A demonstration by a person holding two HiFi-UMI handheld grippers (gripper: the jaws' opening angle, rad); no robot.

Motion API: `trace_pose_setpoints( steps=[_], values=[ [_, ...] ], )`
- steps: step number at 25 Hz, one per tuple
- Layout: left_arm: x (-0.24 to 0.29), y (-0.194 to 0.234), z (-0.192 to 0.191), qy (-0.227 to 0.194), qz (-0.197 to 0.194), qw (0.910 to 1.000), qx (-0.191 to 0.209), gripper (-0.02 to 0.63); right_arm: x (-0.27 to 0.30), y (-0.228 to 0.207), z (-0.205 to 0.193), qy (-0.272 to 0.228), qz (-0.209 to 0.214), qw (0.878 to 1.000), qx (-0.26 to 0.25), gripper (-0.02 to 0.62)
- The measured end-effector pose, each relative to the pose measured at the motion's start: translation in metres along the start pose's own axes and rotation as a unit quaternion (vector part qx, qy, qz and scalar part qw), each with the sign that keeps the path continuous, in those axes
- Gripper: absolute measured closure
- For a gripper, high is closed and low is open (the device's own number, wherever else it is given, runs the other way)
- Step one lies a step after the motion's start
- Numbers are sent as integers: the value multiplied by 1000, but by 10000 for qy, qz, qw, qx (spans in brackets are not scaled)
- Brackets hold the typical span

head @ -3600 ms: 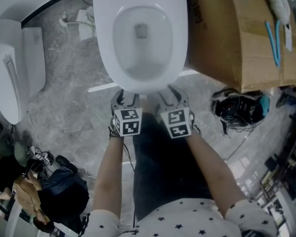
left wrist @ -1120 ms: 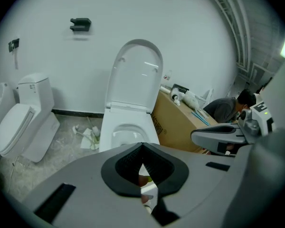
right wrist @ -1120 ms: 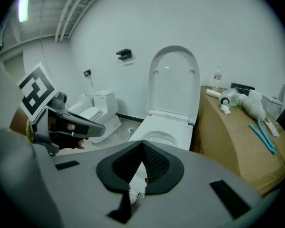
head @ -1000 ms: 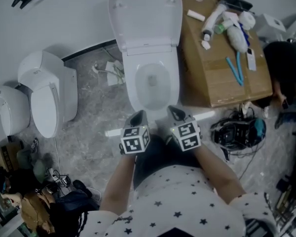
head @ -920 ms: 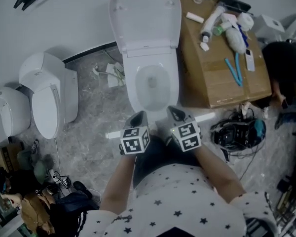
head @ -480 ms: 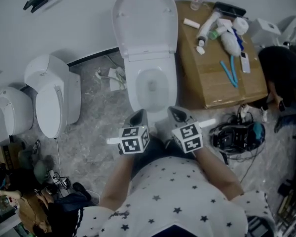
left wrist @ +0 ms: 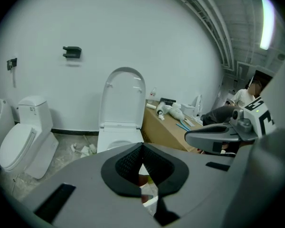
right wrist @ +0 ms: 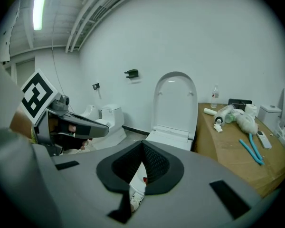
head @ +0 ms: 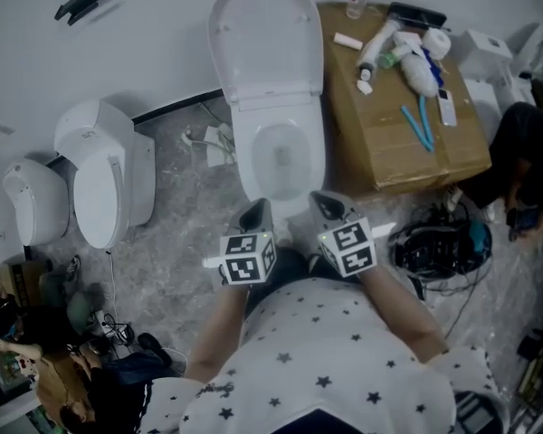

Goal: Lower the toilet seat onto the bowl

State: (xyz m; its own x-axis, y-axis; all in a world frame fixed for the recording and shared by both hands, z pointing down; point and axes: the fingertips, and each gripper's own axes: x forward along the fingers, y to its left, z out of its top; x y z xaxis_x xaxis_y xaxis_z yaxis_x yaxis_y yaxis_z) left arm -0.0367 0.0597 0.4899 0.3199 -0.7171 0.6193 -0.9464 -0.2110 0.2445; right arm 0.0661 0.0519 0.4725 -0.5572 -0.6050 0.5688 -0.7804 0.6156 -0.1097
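Two hand-held grippers are hovering side by side, apart from the toilet. The left hand-held gripper (head: 256,210) is holding its jaws pressed together on nothing, and the right hand-held gripper (head: 327,204) is doing the same just beside it. Both are pointing forward and downward. Just ahead of their tips, the toilet seat (head: 246,161) is lying flat on the bowl (head: 281,155). Beyond it, the lid (head: 267,34) is standing upright against the white wall. Ahead and to the right of the right hand-held gripper, a cardboard box (head: 389,143) is standing just beside the bowl, carrying bottles (head: 376,43) and two thin blue pieces (head: 414,123). Left of the left hand-held gripper, well apart, a second toilet (head: 104,183) is sitting on the grey floor (head: 176,233). Near the right hand-held gripper's right side, a tangle of black cables (head: 434,242) is lying on that floor.
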Motion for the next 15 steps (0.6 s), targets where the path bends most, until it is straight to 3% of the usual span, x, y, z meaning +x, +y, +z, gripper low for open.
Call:
trace_pose_setpoints(
  steps=[15],
  values=[
    [-23, -23, -2, -260, -10, 9997, -12, 607, -30, 14, 1, -229, 124, 9996, -134, 589]
  ],
)
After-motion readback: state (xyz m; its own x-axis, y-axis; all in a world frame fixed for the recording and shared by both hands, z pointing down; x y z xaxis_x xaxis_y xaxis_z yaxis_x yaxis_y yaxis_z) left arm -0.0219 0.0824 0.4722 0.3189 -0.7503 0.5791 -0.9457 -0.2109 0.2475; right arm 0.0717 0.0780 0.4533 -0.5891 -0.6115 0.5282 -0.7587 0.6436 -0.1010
